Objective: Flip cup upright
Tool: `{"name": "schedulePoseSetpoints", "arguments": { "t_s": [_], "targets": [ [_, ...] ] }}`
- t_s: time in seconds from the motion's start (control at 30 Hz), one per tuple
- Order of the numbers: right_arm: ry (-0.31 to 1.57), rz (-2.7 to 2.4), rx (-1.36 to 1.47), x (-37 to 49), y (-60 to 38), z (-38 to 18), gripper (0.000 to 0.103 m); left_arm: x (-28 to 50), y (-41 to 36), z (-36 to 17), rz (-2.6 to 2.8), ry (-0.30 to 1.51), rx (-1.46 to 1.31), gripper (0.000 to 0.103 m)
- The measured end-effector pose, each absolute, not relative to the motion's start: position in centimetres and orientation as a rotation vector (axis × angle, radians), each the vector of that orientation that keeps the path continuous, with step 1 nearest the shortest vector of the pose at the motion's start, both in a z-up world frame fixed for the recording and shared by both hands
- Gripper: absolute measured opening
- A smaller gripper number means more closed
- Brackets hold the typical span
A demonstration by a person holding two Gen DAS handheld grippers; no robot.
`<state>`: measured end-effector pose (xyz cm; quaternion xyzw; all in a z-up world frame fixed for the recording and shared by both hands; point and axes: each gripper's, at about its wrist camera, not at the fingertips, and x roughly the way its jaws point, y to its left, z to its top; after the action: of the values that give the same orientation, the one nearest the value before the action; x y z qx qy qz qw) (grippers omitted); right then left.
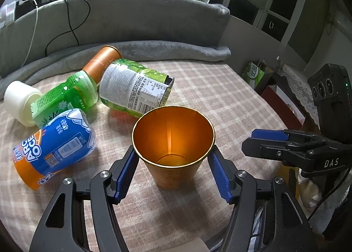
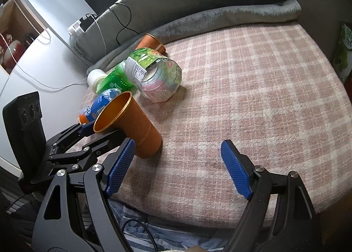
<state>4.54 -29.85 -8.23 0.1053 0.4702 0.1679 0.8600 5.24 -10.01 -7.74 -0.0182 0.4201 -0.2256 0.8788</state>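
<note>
An orange paper cup [image 1: 173, 144] with a gold rim stands mouth up on the plaid blanket [image 1: 220, 98], its base on the fabric. My left gripper [image 1: 172, 159] has its blue pads on either side of the cup just below the rim, touching or nearly touching it. In the right wrist view the cup [image 2: 134, 126] appears at the left, leaning in that view, with the left gripper around it. My right gripper [image 2: 176, 164] is open and empty, over bare blanket to the right of the cup.
Lying bottles and cans are piled behind and left of the cup: a blue-orange can [image 1: 55, 144], a green bottle with white cap [image 1: 59, 98], a green-labelled jar [image 1: 136, 87], another orange cup [image 1: 103, 60]. A grey cushion [image 1: 132, 21] with cables borders the back.
</note>
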Motion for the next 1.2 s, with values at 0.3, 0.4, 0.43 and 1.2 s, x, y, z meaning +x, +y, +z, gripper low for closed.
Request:
{"name": "schedulePoseSetpoints", "arguments": {
  "t_s": [0.3,0.4,0.43,1.2],
  "targets": [
    [0.954,0.323,0.163,4.2,-29.2,-7.8,0.083,4.8,-9.7,-7.6,-0.470,0.872,-0.039,0.069],
    [0.947,0.320,0.152,4.1,-29.1,-7.6,0.083,4.6,-9.6,-7.5,-0.470,0.868,-0.037,0.071],
    [0.945,0.320,0.151,4.1,-29.0,-7.6,0.083,4.5,-9.6,-7.5,-0.470,0.867,-0.037,0.071],
    [0.919,0.312,0.145,3.6,-28.7,-7.1,0.083,2.8,-9.0,-7.1,-0.469,0.856,-0.018,0.077]
  ]
}}
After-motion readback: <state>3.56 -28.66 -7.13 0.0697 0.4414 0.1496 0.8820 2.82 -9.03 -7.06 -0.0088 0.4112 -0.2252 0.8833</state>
